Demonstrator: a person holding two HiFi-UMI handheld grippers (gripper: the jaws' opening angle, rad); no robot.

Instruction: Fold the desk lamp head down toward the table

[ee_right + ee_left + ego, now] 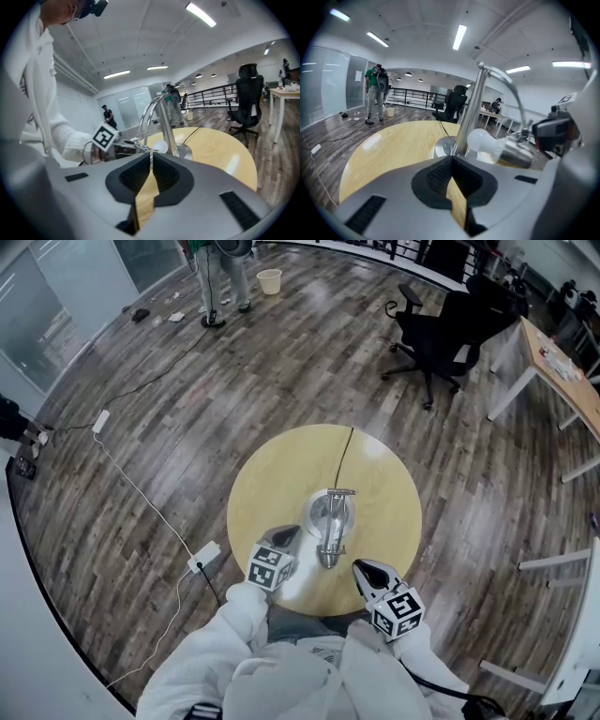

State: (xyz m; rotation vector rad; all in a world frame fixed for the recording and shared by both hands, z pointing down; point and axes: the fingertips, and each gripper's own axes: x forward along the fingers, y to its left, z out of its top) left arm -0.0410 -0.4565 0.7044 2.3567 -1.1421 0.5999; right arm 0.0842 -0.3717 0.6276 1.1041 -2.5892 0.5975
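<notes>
A chrome desk lamp stands in the middle of the round yellow table (272, 484); its base (325, 512) is round and its head (328, 554) hangs low toward me. In the left gripper view its upright post (468, 117), white bulb (480, 139) and metal shade (518, 152) show just beyond the jaws. My left gripper (289, 536) is left of the head, shut, with nothing between its tips (451, 157). My right gripper (362, 569) is right of the head, shut and empty too (151, 154). Neither touches the lamp. The post (167, 126) shows in the right gripper view.
A black cord (345, 451) runs from the lamp base over the table's far edge. A black office chair (441, 334) and a wooden desk (562, 371) stand at the back right. A power strip (203, 557) lies on the floor at left. A person (220, 277) stands far off.
</notes>
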